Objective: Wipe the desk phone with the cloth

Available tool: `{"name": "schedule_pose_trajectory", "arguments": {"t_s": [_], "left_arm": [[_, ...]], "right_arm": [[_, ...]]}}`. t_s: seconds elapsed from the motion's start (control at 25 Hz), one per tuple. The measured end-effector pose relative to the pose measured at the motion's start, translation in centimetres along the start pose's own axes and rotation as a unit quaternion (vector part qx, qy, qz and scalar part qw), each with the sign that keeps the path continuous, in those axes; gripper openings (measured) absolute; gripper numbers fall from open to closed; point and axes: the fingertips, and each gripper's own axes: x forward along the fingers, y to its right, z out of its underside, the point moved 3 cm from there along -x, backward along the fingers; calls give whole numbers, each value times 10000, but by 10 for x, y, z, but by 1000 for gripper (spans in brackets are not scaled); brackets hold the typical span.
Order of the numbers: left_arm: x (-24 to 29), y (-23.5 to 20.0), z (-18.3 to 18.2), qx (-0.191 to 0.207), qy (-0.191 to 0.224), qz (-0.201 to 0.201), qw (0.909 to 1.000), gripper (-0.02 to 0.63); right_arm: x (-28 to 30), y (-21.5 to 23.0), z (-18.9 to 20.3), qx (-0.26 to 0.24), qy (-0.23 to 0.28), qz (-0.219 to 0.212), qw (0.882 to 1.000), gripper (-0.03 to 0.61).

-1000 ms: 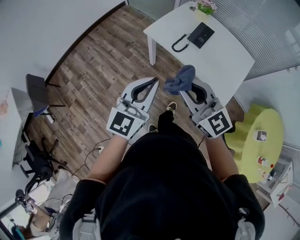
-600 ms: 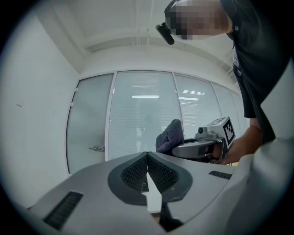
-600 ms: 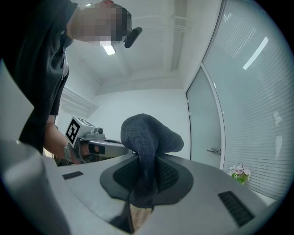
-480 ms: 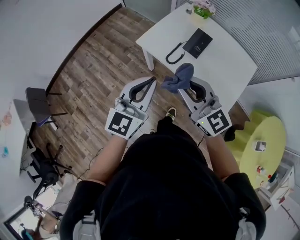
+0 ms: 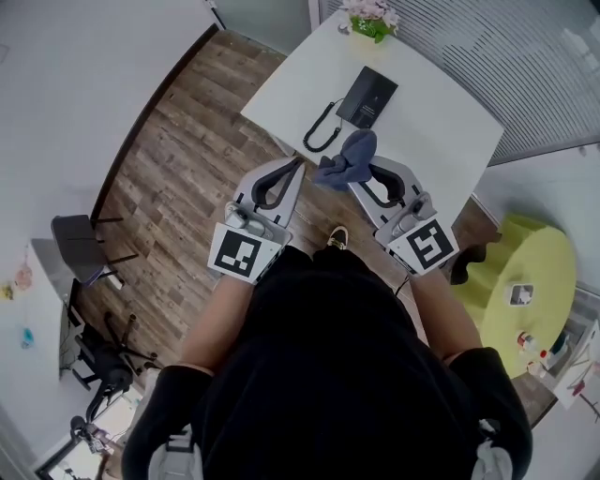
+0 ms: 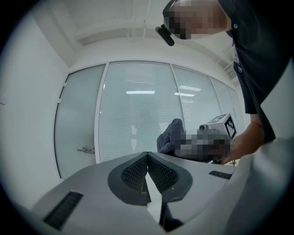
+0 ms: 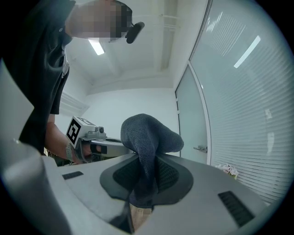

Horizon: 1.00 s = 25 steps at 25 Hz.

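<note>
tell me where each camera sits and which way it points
Head view: on the person's head, facing steeply down at the table, desk phone, left hand-held gripper and right hand-held gripper; forearms and black top show.
Left gripper view: rides that gripper, tilted up at a glass wall; jaws together, empty; the person's right hand shows.
Right gripper view: rides that gripper, tilted up at ceiling and blinds; the left forearm shows.
Shared: the cloth, clamped in the right jaws, shows in all three.

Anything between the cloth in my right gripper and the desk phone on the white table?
Nothing visible does. The right gripper is shut on the cloth, and only bare table shows between it and the phone. The cord lies at the phone's left in the head view, and the flowers stand beyond the phone.
</note>
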Motion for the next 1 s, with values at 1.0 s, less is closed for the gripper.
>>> {"name": "schedule_pose_trajectory", "arguments": {"t_s": [1.0], "left_arm": [[172,-98,44,-6,-159,2635,9645,11]], "right_arm": [[59,124,51,496,-733,2667,9597,78]]}}
